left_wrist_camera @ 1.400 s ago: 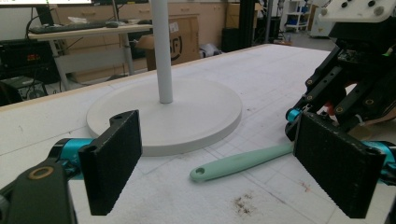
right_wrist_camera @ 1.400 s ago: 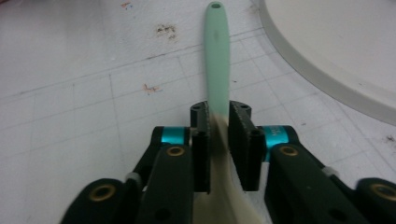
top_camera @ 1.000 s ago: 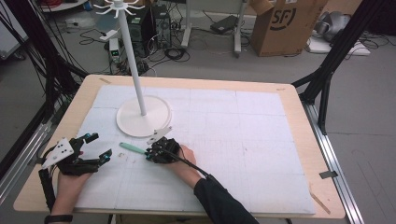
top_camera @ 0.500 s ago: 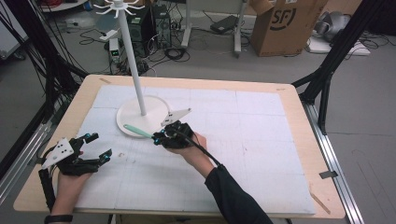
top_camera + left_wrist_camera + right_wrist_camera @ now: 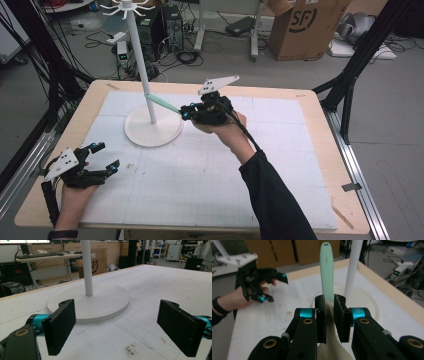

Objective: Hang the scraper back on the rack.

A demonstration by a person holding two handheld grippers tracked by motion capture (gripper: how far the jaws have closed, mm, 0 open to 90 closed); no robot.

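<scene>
cardboard box marked "SF", right gripper clamping spatula

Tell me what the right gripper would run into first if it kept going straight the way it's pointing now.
Probably the white pole of the stand. The right gripper holds a mint-green utensil whose tip already looks close to the pole, so that tip would likely touch first. Whether it would pass just beside the pole is unclear.
</scene>
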